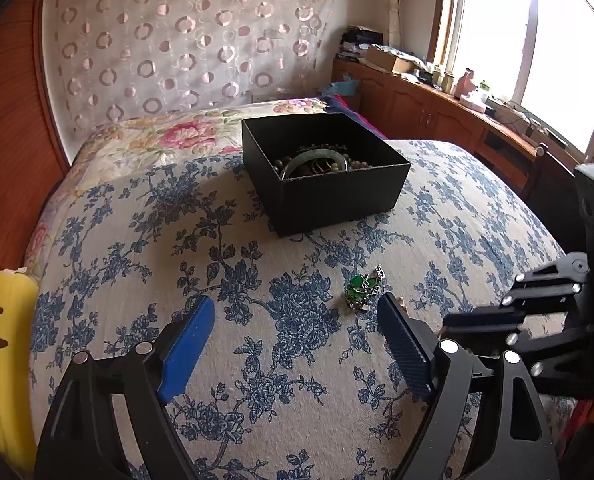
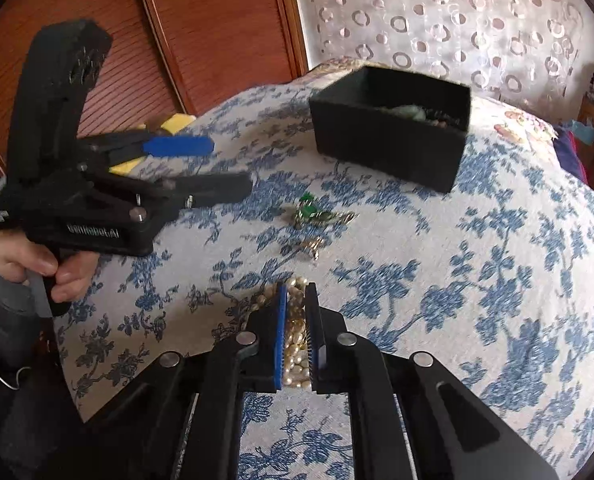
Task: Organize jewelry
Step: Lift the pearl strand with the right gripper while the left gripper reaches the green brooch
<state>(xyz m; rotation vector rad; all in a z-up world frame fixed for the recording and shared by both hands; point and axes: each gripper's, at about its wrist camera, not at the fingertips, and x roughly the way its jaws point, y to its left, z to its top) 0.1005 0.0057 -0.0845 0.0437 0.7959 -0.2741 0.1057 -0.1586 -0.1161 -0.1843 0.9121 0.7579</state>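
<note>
Jaws on the right gripper (image 2: 296, 312) are clamped on a bunch of pearl strands (image 2: 295, 320), just off the bed cover; jaws on the left gripper (image 1: 295, 320) hang spread wide with nothing between them.

Landmark is the black box (image 1: 325, 184) on the bed (image 1: 137, 260). Box sits open and already holds a green bangle (image 1: 317, 158) and beads. Pearls are on the near side of the box, well apart from it. Green pendant piece (image 1: 361, 290) lies between the pearls and the box, with a small gold piece (image 2: 313, 246) just nearer than it.

Step in hand, as I read it: carry pearls to the box.
- Lift high enough that trailing loops clear the near wall.
- Centre over the opening before letting go.
- Don't drag across the pendant.
- Left gripper is close to the pendant; keep it out of the path.
</note>
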